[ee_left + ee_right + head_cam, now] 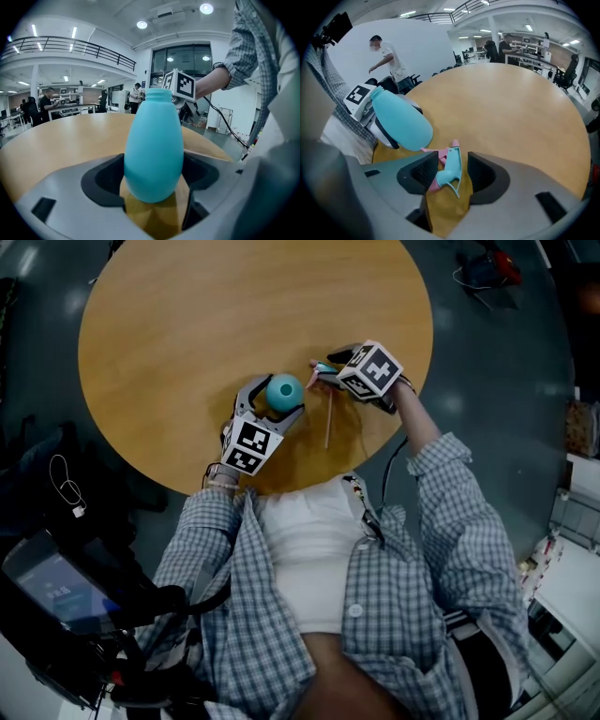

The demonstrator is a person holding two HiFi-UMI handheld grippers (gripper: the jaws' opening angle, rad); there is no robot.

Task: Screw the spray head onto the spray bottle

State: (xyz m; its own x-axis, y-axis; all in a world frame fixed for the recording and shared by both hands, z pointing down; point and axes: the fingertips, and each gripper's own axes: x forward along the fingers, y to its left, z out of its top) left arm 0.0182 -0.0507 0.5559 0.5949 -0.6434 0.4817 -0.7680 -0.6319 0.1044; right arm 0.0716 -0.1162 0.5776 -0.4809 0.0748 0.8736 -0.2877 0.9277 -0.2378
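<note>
A teal egg-shaped spray bottle (153,145) stands upright on the round wooden table (187,315), its open neck at the top. My left gripper (153,176) is shut on its lower body, a pad on each side; in the head view this left gripper (279,404) holds the bottle (284,390) near the table's front edge. The teal and pink spray head (450,168) lies on the table between the jaws of my right gripper (450,161), which stand open with a gap at the pads. The right gripper (325,371) is just right of the bottle. A thin tube (329,423) trails from the head.
The table's front edge (309,479) runs close to the person's body. Dark floor surrounds the table. Black equipment with a screen (66,596) sits at the lower left, white furniture (572,549) at the right. A cable (392,465) hangs from the right gripper.
</note>
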